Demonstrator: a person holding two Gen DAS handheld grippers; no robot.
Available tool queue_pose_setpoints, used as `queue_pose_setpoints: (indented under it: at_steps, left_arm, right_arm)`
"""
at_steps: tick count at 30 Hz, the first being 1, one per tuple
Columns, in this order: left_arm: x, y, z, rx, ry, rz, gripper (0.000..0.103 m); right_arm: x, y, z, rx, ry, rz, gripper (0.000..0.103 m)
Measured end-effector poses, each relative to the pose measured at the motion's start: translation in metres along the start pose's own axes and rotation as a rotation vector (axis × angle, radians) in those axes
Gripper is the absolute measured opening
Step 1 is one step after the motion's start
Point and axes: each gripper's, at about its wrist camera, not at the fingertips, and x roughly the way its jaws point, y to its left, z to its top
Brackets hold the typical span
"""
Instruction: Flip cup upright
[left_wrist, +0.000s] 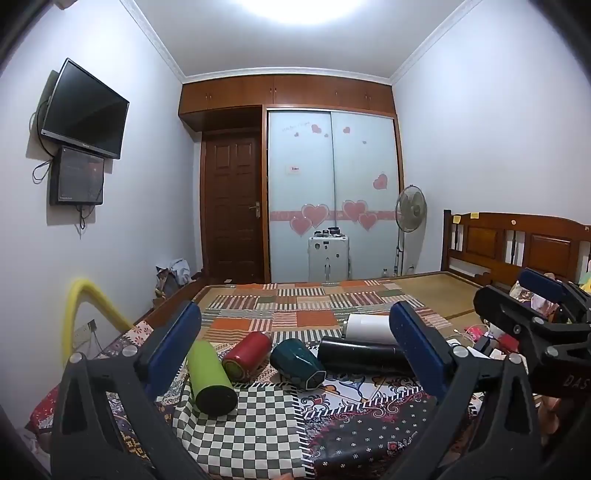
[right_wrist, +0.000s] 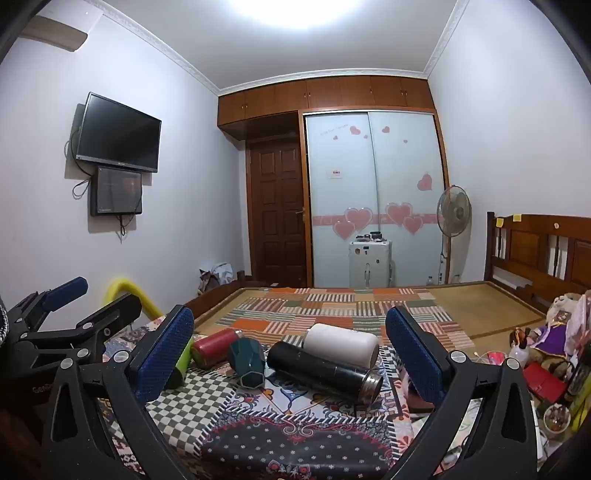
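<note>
Both the left gripper (left_wrist: 295, 354) and the right gripper (right_wrist: 290, 354) hover with fingers spread, empty, above five cups lying mid-frame on the bed (left_wrist: 295, 424), the teal cup (left_wrist: 297, 363) central.

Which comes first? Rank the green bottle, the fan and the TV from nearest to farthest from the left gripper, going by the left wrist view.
1. Green bottle, lying by the left gripper's left finger.
2. TV, up on the left wall.
3. Fan, standing by the far wardrobe, right.
</note>
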Motion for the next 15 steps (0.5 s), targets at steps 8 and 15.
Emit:
queue_pose_setpoints:
  at_steps: [8, 15]
  left_arm:
    - [-0.006, 0.000, -0.001, 0.005, -0.007, 0.008, 0.103]
    - [0.005, 0.002, -0.006, 0.003, 0.002, 0.007, 0.103]
  right_arm:
    - [0.000, 0.000, 0.001, 0.010, 0.000, 0.000, 0.103]
    - [-0.001, -0.001, 0.001, 0.007, 0.001, -0.001, 0.103]
